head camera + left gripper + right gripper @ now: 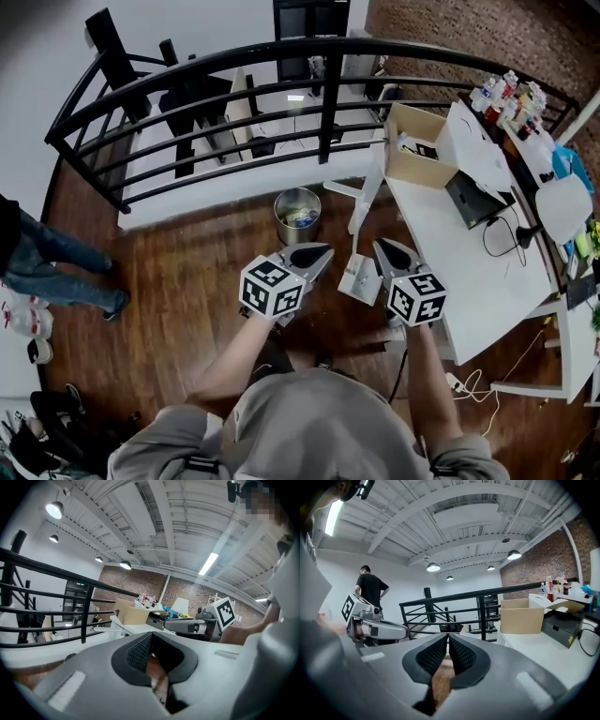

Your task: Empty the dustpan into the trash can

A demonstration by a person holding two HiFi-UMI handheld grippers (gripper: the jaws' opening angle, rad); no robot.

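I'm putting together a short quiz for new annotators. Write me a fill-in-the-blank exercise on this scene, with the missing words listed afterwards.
1. The trash can stands on the wooden floor, close in front of the black ____.
2. The left gripper and the right gripper hold nothing; both pairs of jaws are ____.
3. The cardboard box sits on the white ____.

Missing words: railing; shut; table.

We read the trash can [297, 214] as silver metal. Behind it, black railing [330, 103]; under it, dark brown plank floor [187, 272]; right of it, white table [441, 253] with tan cardboard box [412, 155]. This side of it, left gripper [319, 253] and right gripper [388, 250]: grey shells, black pads [432, 656], black-and-white marker cubes [272, 288].
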